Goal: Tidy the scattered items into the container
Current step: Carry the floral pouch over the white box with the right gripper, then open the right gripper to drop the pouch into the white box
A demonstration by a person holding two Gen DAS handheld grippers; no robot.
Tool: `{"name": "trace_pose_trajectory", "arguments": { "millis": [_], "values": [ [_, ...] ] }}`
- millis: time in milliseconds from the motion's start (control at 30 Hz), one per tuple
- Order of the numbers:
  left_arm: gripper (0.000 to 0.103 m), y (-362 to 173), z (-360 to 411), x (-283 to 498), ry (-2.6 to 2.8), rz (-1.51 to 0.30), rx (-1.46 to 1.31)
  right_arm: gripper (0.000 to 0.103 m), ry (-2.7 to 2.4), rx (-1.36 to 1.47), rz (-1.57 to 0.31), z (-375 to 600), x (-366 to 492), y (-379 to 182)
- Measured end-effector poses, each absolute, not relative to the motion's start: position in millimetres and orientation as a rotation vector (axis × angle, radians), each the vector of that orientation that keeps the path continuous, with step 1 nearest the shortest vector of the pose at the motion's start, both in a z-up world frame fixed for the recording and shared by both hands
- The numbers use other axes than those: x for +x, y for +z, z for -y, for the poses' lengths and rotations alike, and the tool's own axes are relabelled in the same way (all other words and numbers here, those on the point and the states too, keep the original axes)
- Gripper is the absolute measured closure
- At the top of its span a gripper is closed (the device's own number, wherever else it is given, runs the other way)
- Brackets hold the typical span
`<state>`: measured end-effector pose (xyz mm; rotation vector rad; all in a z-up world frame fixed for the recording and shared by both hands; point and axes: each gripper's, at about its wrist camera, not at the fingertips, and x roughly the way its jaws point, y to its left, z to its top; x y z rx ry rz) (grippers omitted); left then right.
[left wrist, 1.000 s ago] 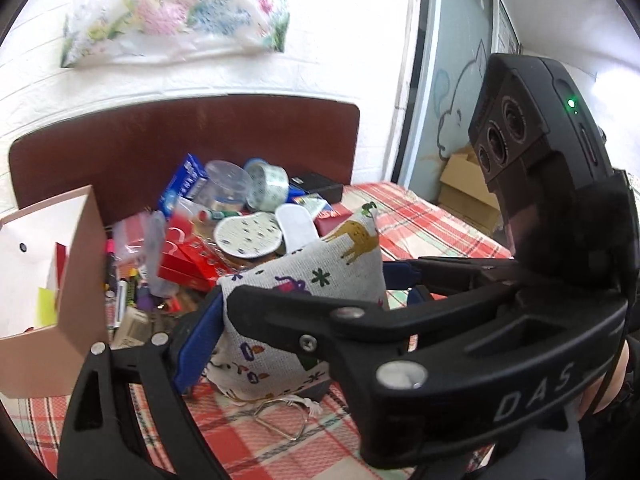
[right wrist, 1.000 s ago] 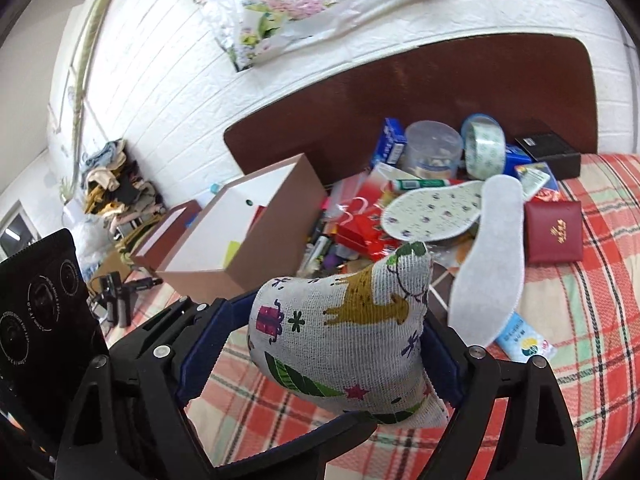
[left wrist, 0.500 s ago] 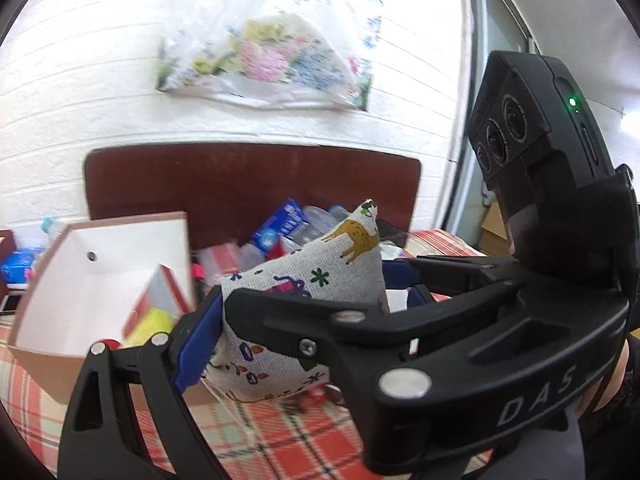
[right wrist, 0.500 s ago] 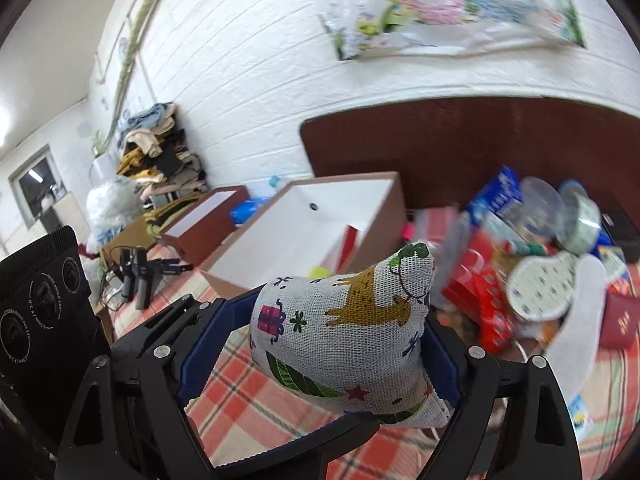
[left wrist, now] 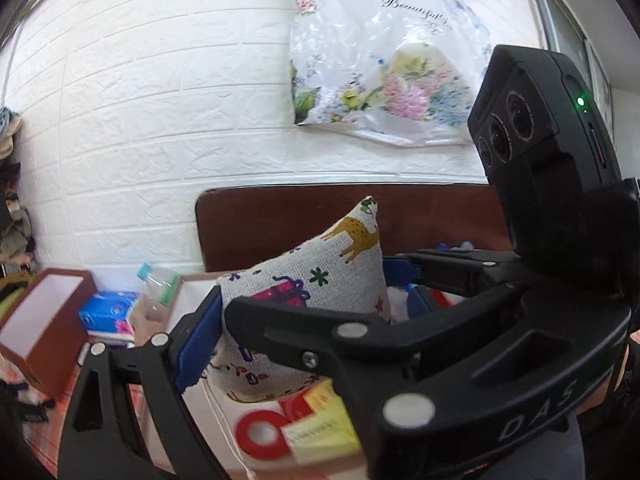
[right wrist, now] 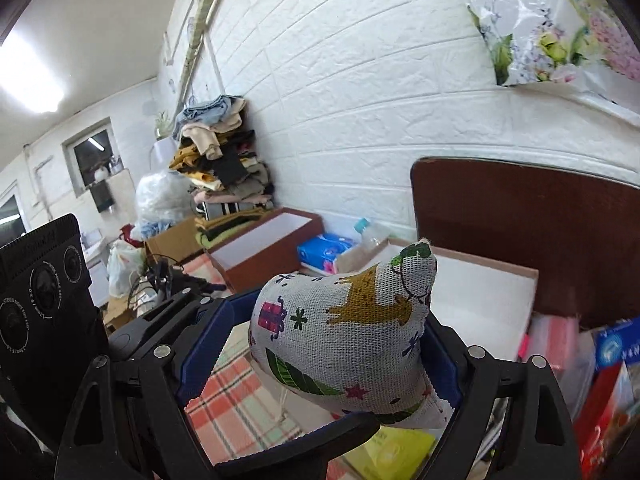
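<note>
Notably, "DAS" marks the right tool point(right wrist: 316, 364) clamping the printed pouch point(right wrist: 344, 328).

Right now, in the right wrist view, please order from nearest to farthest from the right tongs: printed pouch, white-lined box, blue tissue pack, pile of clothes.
1. printed pouch: between the right tongs.
2. white-lined box: just behind, to the right.
3. blue tissue pack: beyond the box, by the wall.
4. pile of clothes: far left, against the wall.

One printed fabric pouch point(left wrist: 320, 292), two grippers: left point(left wrist: 304, 320), right point(right wrist: 320, 344); two open boxes: white-lined container point(right wrist: 480, 300), brown box point(right wrist: 264, 248); one blue tissue pack point(right wrist: 324, 250); one bottle point(left wrist: 154, 292)
</note>
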<state>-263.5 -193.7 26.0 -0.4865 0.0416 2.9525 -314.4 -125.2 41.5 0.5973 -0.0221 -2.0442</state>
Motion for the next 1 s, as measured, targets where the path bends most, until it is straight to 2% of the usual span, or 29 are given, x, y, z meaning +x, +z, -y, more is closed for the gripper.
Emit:
{"name": "trace_pose_trajectory", "arguments": {
  "millis": [100, 233, 300, 400, 533, 767, 1000],
  "values": [
    [0.013, 30, 205, -301, 2.926, -0.102, -0.573, 0.014, -2.052, 0.581, 0.047, 134, -348, 40],
    [0.013, 19, 208, -338, 2.909, -0.126, -0.57, 0.014, -2.06, 0.558, 0.177, 125, -384, 25],
    [0.008, -1, 208, -343, 2.874, -0.065, -0.545, 0.014, -2.095, 0.589, 0.132, 126, -391, 16],
    [0.011, -21, 203, -367, 2.803, -0.064, -0.714, 0.015, -2.135, 0.594, 0.068, 132, -394, 13],
    [0.011, -26, 202, -371, 2.853, -0.072, -0.686, 0.015, -2.079, 0.637, 0.08, 133, -402, 6],
    [0.014, -22, 196, -359, 2.852, -0.112, -0.552, 0.015, -1.985, 0.54, 0.154, 121, -389, 20],
    [0.013, -29, 193, -364, 2.842, -0.09, -0.57, 0.015, -1.999, 0.566, 0.173, 121, -398, 14]
  ]
}}
